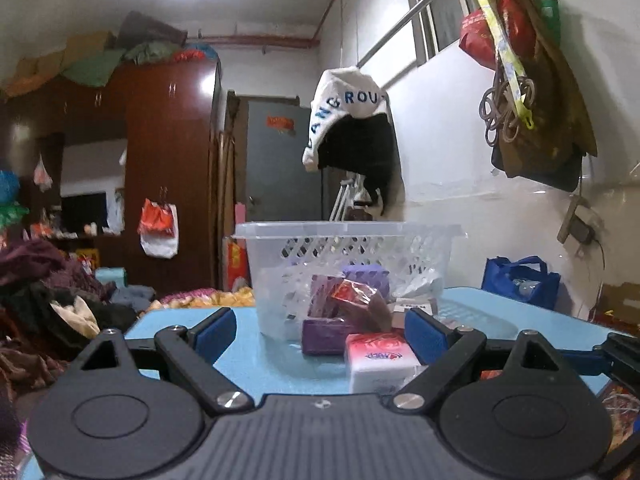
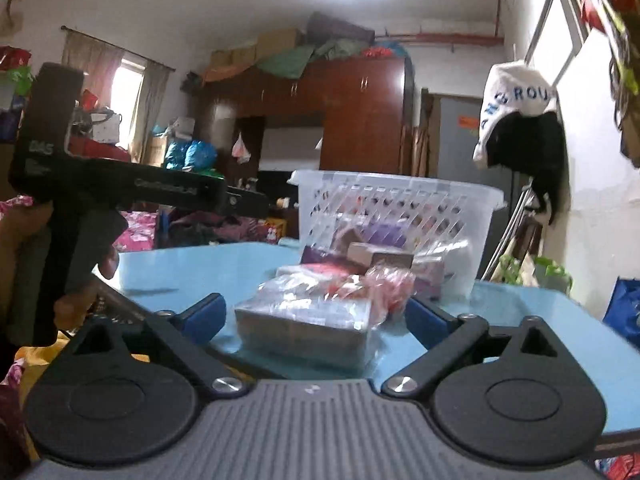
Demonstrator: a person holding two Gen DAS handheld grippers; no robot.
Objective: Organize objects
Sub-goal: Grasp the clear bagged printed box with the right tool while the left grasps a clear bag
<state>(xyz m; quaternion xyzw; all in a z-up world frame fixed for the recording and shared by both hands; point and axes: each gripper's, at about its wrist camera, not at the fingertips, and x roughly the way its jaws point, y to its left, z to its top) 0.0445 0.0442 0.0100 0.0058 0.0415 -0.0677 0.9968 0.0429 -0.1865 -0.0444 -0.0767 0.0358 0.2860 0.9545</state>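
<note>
1. Blue-padded fingers (image 2: 204,314) of the right gripper (image 2: 316,320) spread wide, gripping nothing; clear-wrapped grey pack (image 2: 304,320) lying between them on the counter (image 2: 180,272), pads not yet touching it.
2. Same for the left gripper (image 1: 316,336): spread wide and empty, with a pink-and-white tissue pack (image 1: 380,360) just inside its right finger (image 1: 424,336).
3. Best to centre the right gripper on the wrapped pack before closing, with pads on the firm sides and not on loose film.
4. Likely slippery wrap: a slow squeeze advised.
5. Clear plastic basket (image 2: 400,208) at twelve o'clock, beyond the pile, already holding some packets.
6. Lift needed above the rim before release.
</note>
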